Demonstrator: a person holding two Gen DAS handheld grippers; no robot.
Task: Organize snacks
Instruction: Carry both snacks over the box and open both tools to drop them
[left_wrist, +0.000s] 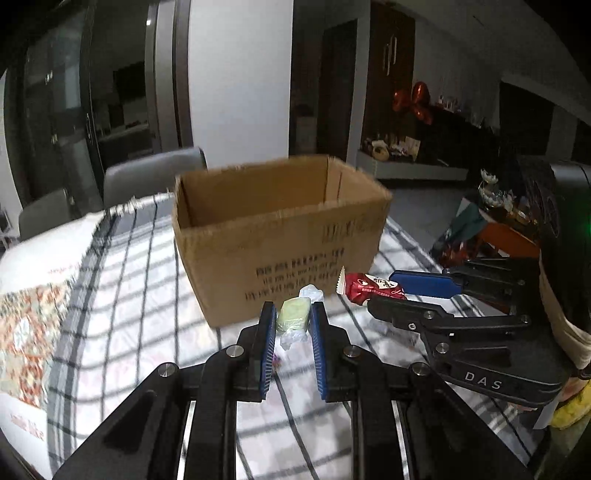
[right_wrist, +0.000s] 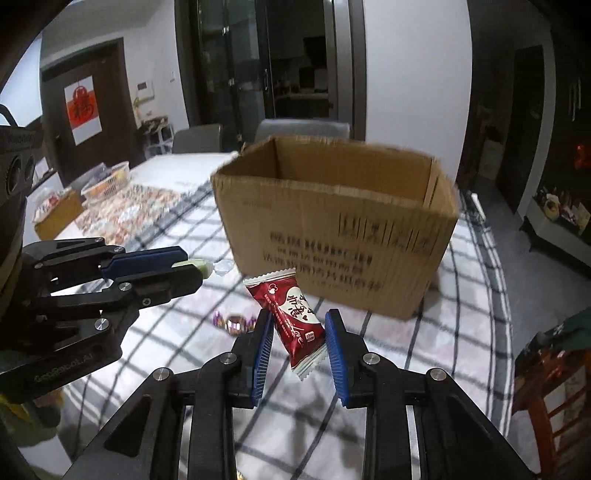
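On the checked black-and-white tablecloth (left_wrist: 122, 280), the left gripper (left_wrist: 293, 314) has its blue-padded fingers closed against a pale green sweet in a clear twisted wrapper (left_wrist: 293, 314), held above the cloth just in front of the open brown cardboard box (left_wrist: 280, 236). Further right, the right gripper (right_wrist: 299, 325) holds a red foil snack packet with white crimped ends (right_wrist: 291, 314); its fingers stand partly apart, the left pad against the packet. Both snacks are outside the box, near its front wall. A small purple-wrapped candy (right_wrist: 234, 320) lies on the cloth.

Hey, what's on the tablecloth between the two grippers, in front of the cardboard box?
A small purple-wrapped candy lies on the checked tablecloth between the left gripper and the right gripper; the right wrist view shows it.
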